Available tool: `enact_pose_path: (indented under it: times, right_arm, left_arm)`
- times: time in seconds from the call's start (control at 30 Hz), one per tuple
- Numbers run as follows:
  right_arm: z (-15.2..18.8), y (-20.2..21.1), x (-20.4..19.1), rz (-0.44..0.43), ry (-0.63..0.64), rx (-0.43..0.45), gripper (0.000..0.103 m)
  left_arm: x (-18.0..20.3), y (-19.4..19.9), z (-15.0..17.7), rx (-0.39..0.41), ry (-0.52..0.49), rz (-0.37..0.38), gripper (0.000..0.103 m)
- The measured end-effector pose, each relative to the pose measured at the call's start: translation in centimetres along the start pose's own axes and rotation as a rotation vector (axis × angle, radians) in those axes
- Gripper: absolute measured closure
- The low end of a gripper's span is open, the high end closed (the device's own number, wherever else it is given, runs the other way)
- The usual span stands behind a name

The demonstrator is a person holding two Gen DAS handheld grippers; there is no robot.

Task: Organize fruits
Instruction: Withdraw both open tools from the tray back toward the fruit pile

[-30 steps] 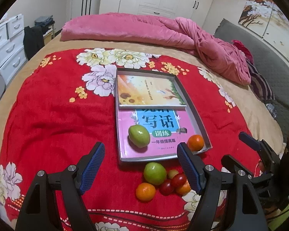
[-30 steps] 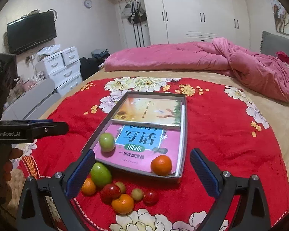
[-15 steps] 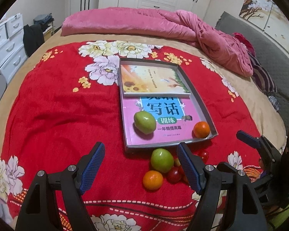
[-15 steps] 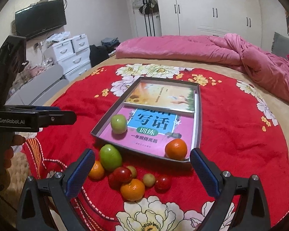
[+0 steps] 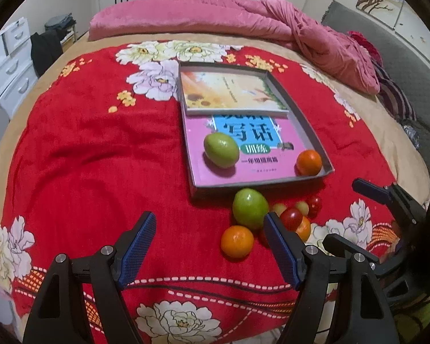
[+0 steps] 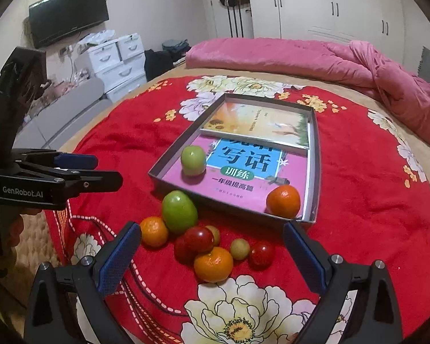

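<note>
Both grippers have dipped closer to the loose fruit pile (image 6: 203, 240) on the red blanket (image 5: 86, 157). Only one green fruit (image 5: 221, 149) and one orange (image 5: 309, 162) sit in the tray (image 5: 312, 134), so most sorting remains. Left gripper (image 5: 209, 246) and right gripper (image 6: 212, 258) hover angled downward, jaws spread wide and empty.
</note>
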State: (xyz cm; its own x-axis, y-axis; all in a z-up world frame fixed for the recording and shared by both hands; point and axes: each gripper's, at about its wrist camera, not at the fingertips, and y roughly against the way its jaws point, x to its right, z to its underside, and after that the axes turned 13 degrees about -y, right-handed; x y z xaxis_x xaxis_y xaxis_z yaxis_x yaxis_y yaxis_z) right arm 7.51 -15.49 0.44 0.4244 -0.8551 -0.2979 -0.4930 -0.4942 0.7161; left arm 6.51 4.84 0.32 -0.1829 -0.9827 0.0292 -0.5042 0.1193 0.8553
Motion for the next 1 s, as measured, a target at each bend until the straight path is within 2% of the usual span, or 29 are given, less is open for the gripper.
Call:
enact_pose_path:
  times: [0.5, 1.0]
  right_arm:
    - [0.5, -0.4, -0.2, 0.009, 0.017, -0.037, 0.003]
    - [1.1, -1.7, 0.7, 0.063, 0.023, -0.056, 0.003]
  left_arm:
    - [1.5, -1.8, 0.9, -0.069, -0.048, 0.026, 0.025]
    - [2.4, -4.2, 1.9, -0.127, -0.091, 0.037, 0.025]
